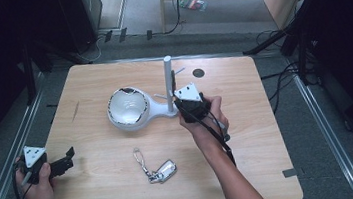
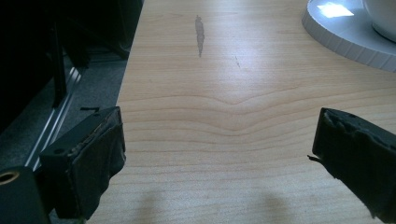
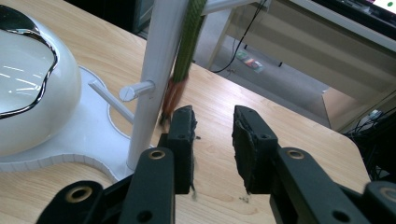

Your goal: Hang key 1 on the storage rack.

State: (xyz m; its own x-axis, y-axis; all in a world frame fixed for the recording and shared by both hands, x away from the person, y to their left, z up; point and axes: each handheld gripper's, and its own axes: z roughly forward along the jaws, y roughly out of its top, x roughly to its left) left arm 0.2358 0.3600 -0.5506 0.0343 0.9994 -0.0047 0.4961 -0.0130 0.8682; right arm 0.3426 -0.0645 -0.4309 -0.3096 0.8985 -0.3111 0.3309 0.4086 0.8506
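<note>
Right gripper (image 1: 181, 105): middle of the high view, just right of the white post, held in the person's right hand. In the right gripper view (image 3: 212, 135) its two black jaws stand a small way apart with nothing between them.
Green strap (image 3: 187, 51): hangs down the right side of the post in the upper middle of the right gripper view, with an orange-brown end at the bottom — that end sits just beside the tip of the left-hand jaw; whether they touch cannot be told.
White stand (image 1: 158, 109): middle of the table in the high view; a flat base carrying an upright post (image 1: 169, 82) with short pegs sticking out.
Bowl (image 1: 126, 107): white with a dark wavy rim, on the left part of the stand's base, left of the post.
Left gripper (image 1: 68, 159): lower left of the high view, at the table's near-left edge, in the left hand. In the left gripper view its jaws are wide apart — bare wood between them.
Keys (image 1: 161, 171): lower middle of the high view, a silver fob on a ring with a clip, lying flat, well apart from both grippers.
Table (image 1: 249, 136): light wood, rounded corners.
</note>
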